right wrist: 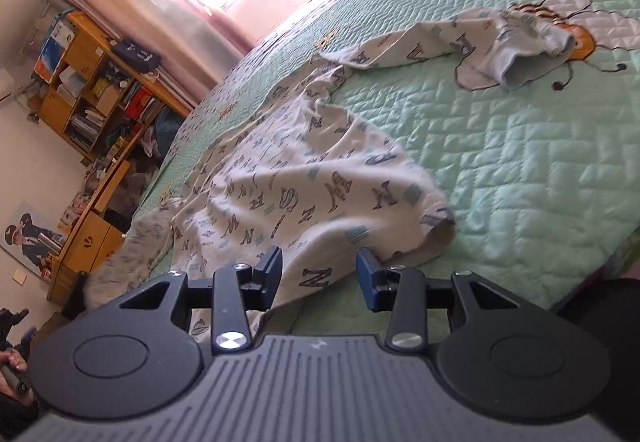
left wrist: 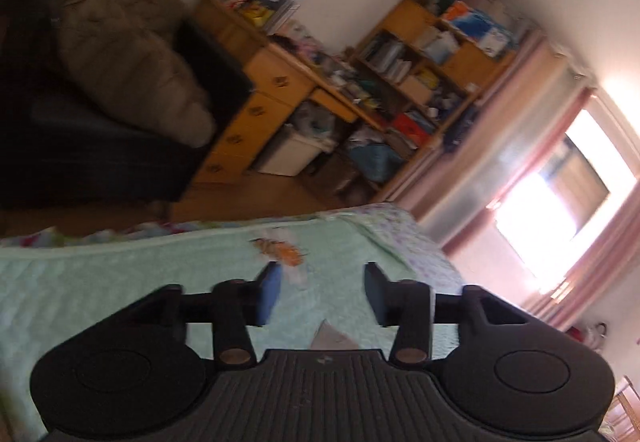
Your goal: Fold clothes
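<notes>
Left wrist view: the left gripper (left wrist: 320, 292), fingers apart and empty, hangs over a green quilt (left wrist: 120, 274), a small grey fabric corner (left wrist: 332, 338) showing just below the gap; beyond the bed stand a dark chair (left wrist: 100, 145), a wooden desk (left wrist: 264, 81), shelves (left wrist: 420, 53) and a bright window (left wrist: 560, 193). Right wrist view: the right gripper (right wrist: 319, 276), fingers apart, gripping nothing, is poised at the near hem of a white letter-print garment (right wrist: 304, 177), which lies crumpled on the quilt (right wrist: 540, 161), one sleeve (right wrist: 480, 41) stretched toward the upper right.
</notes>
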The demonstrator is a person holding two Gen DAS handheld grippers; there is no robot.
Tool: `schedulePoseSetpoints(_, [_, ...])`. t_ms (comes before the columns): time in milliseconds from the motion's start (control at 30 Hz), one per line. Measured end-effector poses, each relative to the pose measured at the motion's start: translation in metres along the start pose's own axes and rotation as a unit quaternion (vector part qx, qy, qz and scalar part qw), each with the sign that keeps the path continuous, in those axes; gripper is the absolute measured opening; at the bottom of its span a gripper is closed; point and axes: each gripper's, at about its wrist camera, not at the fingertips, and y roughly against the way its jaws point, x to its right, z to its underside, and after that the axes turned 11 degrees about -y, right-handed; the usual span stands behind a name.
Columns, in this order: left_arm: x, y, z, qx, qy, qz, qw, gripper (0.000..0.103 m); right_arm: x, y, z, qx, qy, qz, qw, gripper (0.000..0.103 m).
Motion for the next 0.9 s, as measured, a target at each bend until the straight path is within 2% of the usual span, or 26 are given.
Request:
schedulePoseSetpoints(67, [-0.005,0.004,0.02,-0.029,0.004,0.01,0.9995,0.051,-0.007,-0.005,0.005,-0.006,0.016,-0.004,1.0,0.043])
schedulePoseSetpoints(133, [-0.002,0.006,0.047,-0.066,-0.009,0.039,0.997,0.051,-0.015,-0.008,0.008,-0.008,0.034,-0.008,0.999,0.043])
schedulePoseSetpoints(200, [0.024,-0.006,0.074,-0.107,-0.044,0.077,0.9903,0.051,-0.021,-0.009,0.01,-0.004,0.046,-0.013,0.999,0.043])
schedulePoseSetpoints(267, [0.065,-0.023,0.096,-0.141,-0.096,0.118,0.9783,0.051,-0.026,-0.008,0.011,0.003,0.059,-0.019,0.998,0.043])
schedulePoseSetpoints(400, [0.161,-0.066,0.118,-0.174,-0.206,0.182,0.9457,0.055,-0.031,-0.001,0.012,0.038,0.102,-0.008,0.994,0.046])
schedulePoseSetpoints(467, [0.205,-0.089,0.126,-0.182,-0.241,0.201,0.9319,0.061,-0.027,-0.001,0.013,0.048,0.114,-0.005,0.992,0.049])
schedulePoseSetpoints(533, [0.245,-0.113,0.133,-0.191,-0.274,0.22,0.9164,0.074,-0.019,-0.004,0.012,0.044,0.102,-0.02,0.994,0.049])
schedulePoseSetpoints(633, [0.291,-0.163,0.149,-0.22,-0.316,0.217,0.8971,0.077,-0.009,-0.012,0.009,0.024,0.069,-0.055,0.996,0.049])
schedulePoseSetpoints(767, [0.313,-0.218,0.173,-0.253,-0.348,0.185,0.8833,0.078,0.007,-0.028,0.001,-0.026,-0.005,-0.111,0.993,0.049])
schedulePoseSetpoints(900, [0.325,-0.264,0.2,-0.277,-0.382,0.156,0.8676,0.08,0.025,-0.042,-0.009,-0.054,-0.083,-0.13,0.987,0.049])
